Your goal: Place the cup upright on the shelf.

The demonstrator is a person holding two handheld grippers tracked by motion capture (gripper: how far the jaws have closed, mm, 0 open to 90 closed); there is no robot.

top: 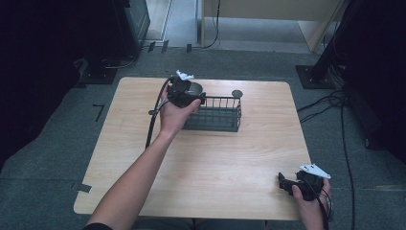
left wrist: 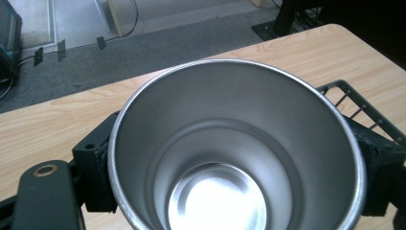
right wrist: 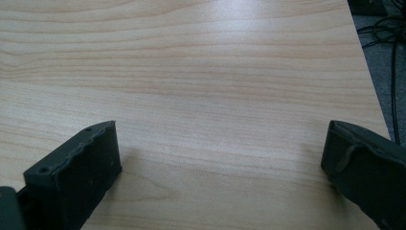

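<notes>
Left gripper clamped; right gripper jaws spread.

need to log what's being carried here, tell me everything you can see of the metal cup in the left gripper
The metal cup is a round, silvery, steel-looking vessel with a thin rolled rim, smooth brushed walls that step inward lower down, and a bright flat bottom. It is empty and upright, its mouth facing the camera. The left gripper is shut on it, with a black jaw pressed to the outer wall on each side. It is at the left end of the black wire basket, on the far part of the wooden table.
</notes>
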